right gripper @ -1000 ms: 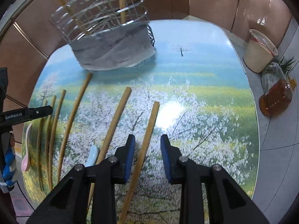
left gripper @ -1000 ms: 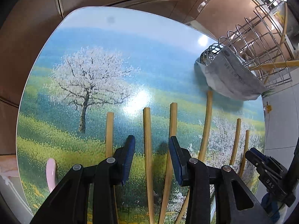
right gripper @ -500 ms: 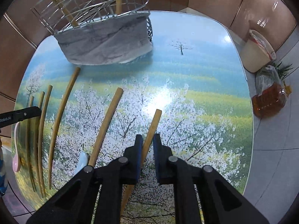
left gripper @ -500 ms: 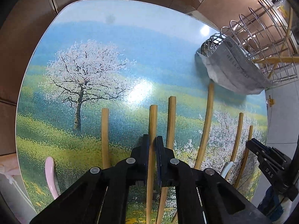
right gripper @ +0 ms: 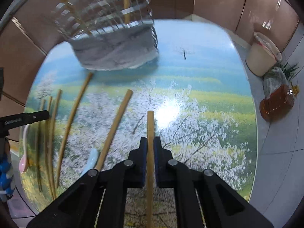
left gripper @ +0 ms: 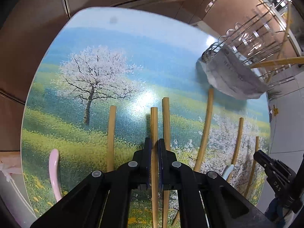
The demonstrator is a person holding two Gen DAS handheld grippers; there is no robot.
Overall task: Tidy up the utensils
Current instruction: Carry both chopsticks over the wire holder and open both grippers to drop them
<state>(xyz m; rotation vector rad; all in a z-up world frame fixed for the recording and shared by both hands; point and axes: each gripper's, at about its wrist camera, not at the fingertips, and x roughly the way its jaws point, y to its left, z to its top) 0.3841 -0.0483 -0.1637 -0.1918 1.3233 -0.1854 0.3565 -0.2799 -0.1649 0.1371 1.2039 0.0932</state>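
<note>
My left gripper [left gripper: 154,142] is shut on a bamboo chopstick [left gripper: 153,125] and holds it above the printed table [left gripper: 117,43]. My right gripper [right gripper: 150,140] is shut on another bamboo chopstick [right gripper: 150,125], also raised. Several more bamboo chopsticks lie on the table: one [left gripper: 111,136] to the left of my left gripper, one [left gripper: 166,121] just to its right, one [right gripper: 115,127] left of my right gripper. A pink spoon [left gripper: 54,172] lies at the left and a pale blue spoon [right gripper: 91,161] lies between the grippers. A wire utensil basket [right gripper: 114,28] lined with a grey cloth stands at the back and holds chopsticks.
The table has rounded edges with brown wall panels behind. On the floor to the right stand a cream bin [right gripper: 262,55], a bag of greens [right gripper: 279,76] and an oil bottle [right gripper: 277,102]. The right gripper's finger shows in the left wrist view [left gripper: 273,172].
Both grippers closed on a chopstick each and have lifted them off the table; the table looks farther away and the views tilt up toward the basket.
</note>
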